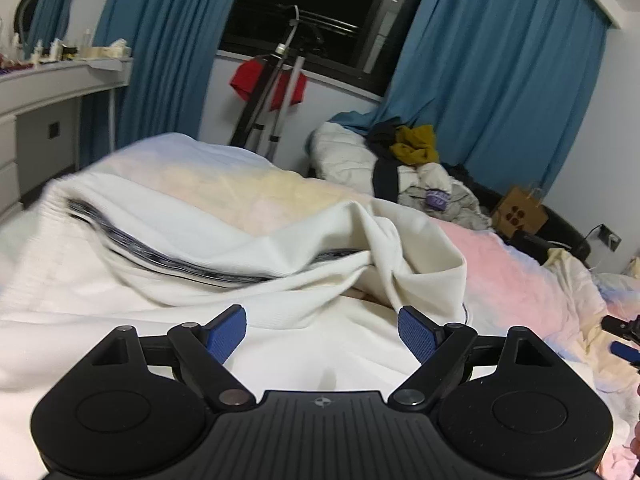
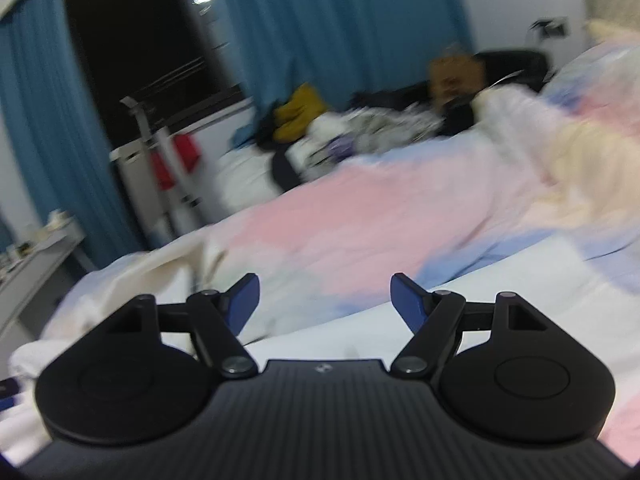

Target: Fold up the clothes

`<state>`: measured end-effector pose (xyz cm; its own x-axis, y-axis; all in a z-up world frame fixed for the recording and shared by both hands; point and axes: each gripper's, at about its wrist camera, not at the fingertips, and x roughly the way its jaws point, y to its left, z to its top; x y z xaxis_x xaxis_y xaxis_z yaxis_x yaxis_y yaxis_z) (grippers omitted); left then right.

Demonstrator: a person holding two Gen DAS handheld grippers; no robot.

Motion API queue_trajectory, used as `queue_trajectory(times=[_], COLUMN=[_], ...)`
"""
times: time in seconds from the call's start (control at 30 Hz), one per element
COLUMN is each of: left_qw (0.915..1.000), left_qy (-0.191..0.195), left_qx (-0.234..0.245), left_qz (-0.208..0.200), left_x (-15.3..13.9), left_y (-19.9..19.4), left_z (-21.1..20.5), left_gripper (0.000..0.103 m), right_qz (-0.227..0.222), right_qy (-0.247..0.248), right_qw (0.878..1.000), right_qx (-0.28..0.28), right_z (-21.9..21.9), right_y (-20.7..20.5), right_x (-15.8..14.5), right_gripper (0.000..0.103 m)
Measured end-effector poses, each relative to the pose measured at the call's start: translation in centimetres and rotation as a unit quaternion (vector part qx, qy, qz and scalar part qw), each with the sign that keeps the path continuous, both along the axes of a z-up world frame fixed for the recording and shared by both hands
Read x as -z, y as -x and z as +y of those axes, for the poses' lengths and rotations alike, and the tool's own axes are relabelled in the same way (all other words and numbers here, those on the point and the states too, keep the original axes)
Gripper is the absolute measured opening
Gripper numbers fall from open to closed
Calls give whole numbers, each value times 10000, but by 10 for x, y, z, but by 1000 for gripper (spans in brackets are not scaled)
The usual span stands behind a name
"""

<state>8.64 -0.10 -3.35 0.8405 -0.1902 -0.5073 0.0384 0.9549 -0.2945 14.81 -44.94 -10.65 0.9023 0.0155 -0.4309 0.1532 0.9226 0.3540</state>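
Note:
A white garment [image 1: 208,248] with a dark striped band lies rumpled on the bed, part of it folded over in a raised ridge. My left gripper [image 1: 322,330] is open and empty, low over the garment's near white part, its blue pads [image 1: 226,336] apart. My right gripper [image 2: 325,300] is open and empty above the pastel bedcover [image 2: 360,232]; a white edge of cloth [image 2: 500,300] lies under it. The right wrist view is blurred. The right gripper's tip also shows at the right edge of the left wrist view [image 1: 624,340].
A pile of other clothes [image 1: 416,172] lies at the bed's far side by blue curtains [image 1: 500,80]. A drying rack with a red cloth [image 1: 272,84] stands under the dark window. A white dresser [image 1: 48,92] is at left. A brown paper bag [image 1: 520,214] sits at right.

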Motion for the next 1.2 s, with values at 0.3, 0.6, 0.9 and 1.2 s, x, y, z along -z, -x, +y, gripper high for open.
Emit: queue_trajectory(times=[0.3,0.6,0.9,1.2], left_qw=[9883,9987,9980,9967], left_qy=[-1453,-326,306,555], left_qx=[451,391,504,387], left_qz=[-141,-70,-222,-442], left_x=[56,80,92,74], left_y=[-37,-74,-79,-62], left_z=[-18,29,55,57], left_gripper=[85,85,81,80], right_qz=[575,1692,1078,-609], right_qy=[-332,-885,-757,-214], right_qw=[9890,9763,9909,9923], right_qx=[-1318,-1021,-295,1057], right_z=[93,140,141,93], right_y=[-153,-303,-292,-155], right_x=[-22,9,7,-72], right_gripper=[74,62,6,6])
